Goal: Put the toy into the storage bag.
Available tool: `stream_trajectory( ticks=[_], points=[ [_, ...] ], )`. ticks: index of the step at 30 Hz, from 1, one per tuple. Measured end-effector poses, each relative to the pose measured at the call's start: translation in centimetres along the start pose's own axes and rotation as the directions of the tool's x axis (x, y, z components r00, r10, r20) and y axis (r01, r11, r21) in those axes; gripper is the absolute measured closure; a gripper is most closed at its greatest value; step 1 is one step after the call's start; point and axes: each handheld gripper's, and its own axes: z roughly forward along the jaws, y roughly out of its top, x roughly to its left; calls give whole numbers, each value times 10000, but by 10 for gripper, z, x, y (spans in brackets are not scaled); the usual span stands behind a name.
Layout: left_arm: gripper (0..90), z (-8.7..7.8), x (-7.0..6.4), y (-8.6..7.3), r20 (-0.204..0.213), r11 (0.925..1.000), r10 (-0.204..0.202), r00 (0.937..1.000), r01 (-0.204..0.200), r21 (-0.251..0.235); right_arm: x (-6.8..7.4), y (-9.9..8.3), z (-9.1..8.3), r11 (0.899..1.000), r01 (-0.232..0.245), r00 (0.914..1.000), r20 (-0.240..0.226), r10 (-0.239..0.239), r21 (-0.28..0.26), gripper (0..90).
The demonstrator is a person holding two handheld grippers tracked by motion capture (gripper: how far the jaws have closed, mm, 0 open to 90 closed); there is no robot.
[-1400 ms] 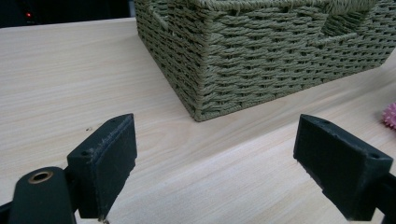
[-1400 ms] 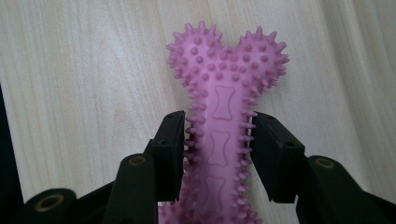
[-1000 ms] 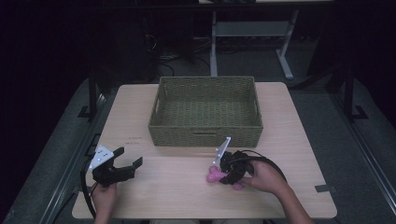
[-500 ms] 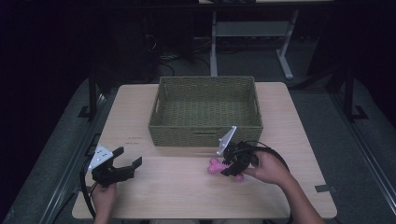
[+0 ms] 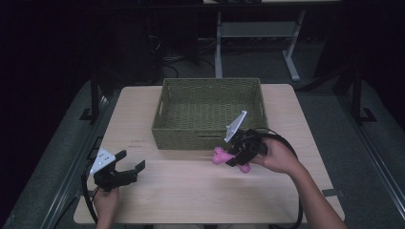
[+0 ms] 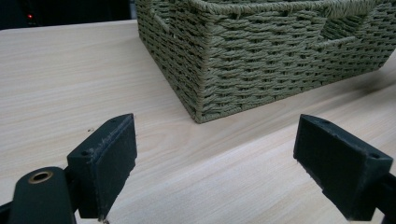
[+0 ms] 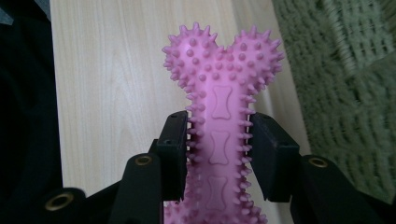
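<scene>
I hold the pink spiked chew bone (image 7: 218, 140) by its shaft in my right gripper (image 5: 239, 153), just off the counter (image 5: 191, 191) at the woven basket's (image 5: 208, 112) 5 o'clock corner. I'd lift clear of the rim before releasing. My left gripper (image 6: 215, 168) hangs wide, empty. Since before, the bone has risen toward the basket.

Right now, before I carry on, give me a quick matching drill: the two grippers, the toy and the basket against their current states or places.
Things:
1. left gripper
2. right gripper
3. pink spiky bone toy
4. woven basket

States:
a. clamped across its shaft
b. jaws wide apart, holding nothing
c. stands at the table's far middle
d. jaws closed on the toy

Pairs: 1-b, 2-d, 3-a, 4-c
</scene>
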Motion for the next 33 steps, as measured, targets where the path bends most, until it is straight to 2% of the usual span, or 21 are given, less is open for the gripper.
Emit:
stream_trajectory(
  ticks=[16, 28, 33],
  points=[
    [128, 0, 1, 0, -14, 10000, -28, 10000, 28, -18, -17, 18, -22, 9998, 205, 9998, 64, -204, -40, 584],
    [128, 0, 0, 0, 10, 10000, -24, 10000, 24, -26, -25, 23, -32, 9997, 187, 9998, -15, -187, -166, 585],
    [128, 0, 0, 0, 12, 10000, -29, 10000, 30, -14, -31, 28, -41, 9998, 169, 9998, 120, -168, -114, 584]
  ],
)
